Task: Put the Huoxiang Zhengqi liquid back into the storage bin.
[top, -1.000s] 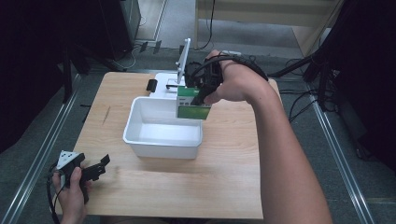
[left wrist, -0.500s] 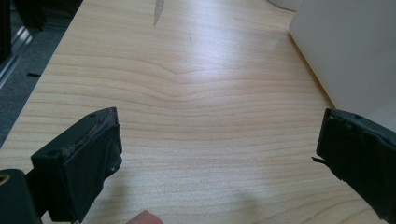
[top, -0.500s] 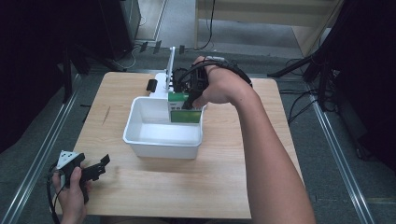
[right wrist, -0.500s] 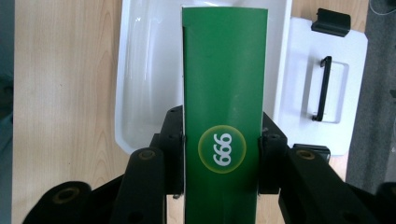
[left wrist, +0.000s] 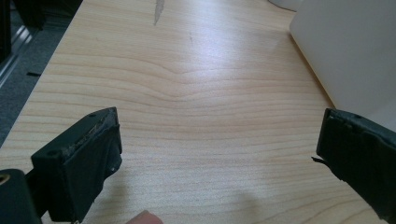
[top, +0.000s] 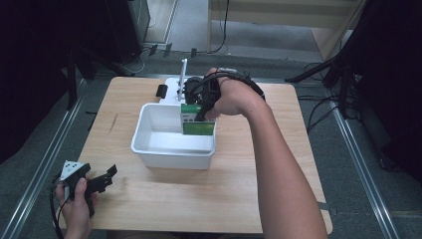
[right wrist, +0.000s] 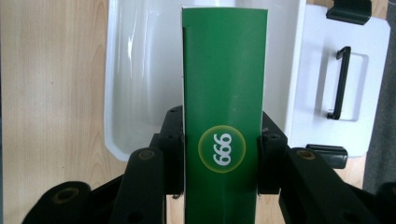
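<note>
Dark floor and metal rails ring the wooden tabletop (top: 164, 199) in the high view, and we see its near half bare, with wide free wood along the left edge. A white bin (top: 171, 149) sits mid-table, leaning toward the far edge; behind it lies a white lid (top: 174, 87) at that far edge. Our right gripper (top: 199, 112) reaches in over the bin's far right corner, forearm stretched diagonally from the near right, wrist bent down, clamped on a green carton (top: 197, 122) that stands upright inside the bin against its right wall. Our left gripper (top: 97, 180) rests at the near left corner, hand curled round it.

Along the left gripper (left wrist: 215, 140) we see its jaws spread wide over bare wood, nothing between them, the bin's wall (left wrist: 345, 51) off to one side.

Along the right gripper (right wrist: 222, 154), both pads (right wrist: 173, 149) press the green carton's (right wrist: 224, 84) sides, the bin (right wrist: 140, 93) below and the lid (right wrist: 345, 70) with its black handle beyond.
</note>
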`<state>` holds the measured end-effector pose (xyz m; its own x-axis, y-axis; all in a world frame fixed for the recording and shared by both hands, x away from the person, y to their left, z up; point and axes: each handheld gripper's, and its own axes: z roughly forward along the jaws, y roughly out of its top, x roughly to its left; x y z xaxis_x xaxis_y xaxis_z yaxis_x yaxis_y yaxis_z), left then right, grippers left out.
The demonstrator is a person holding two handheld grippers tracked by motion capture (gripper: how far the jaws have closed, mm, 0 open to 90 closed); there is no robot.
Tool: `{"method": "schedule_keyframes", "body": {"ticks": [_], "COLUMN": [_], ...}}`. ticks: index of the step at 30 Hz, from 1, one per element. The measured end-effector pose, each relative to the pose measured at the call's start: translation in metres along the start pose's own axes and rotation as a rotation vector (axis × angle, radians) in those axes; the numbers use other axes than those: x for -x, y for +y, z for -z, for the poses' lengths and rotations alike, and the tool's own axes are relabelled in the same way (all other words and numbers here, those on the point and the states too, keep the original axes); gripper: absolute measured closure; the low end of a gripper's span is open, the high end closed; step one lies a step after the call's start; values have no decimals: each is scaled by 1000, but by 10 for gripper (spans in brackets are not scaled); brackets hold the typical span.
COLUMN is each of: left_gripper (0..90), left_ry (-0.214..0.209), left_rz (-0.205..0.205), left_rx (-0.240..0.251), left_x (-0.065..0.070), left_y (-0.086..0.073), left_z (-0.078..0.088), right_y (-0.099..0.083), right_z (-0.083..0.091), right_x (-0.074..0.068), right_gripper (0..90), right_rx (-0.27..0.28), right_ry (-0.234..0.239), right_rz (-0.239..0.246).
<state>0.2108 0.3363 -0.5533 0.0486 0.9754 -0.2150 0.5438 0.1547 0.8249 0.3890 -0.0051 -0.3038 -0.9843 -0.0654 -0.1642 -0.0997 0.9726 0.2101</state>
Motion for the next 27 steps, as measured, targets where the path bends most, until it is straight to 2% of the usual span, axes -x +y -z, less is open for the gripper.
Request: {"method": "schedule_keyframes", "body": {"ticks": [16, 27], "left_gripper": [10, 10], "left_ry": [-2, -3], "left_rz": [1, 2], "left_rx": [-2, -4], "left_x": [0, 0], "left_y": [0, 0], "left_z": [0, 0], "right_y": [-3, -7], "right_z": [-34, -56], "right_x": [3, 6], "right_gripper": [632, 633], "right_rx": [-15, -24], "right_ry": [-3, 6], "right_rz": [21, 7]}}
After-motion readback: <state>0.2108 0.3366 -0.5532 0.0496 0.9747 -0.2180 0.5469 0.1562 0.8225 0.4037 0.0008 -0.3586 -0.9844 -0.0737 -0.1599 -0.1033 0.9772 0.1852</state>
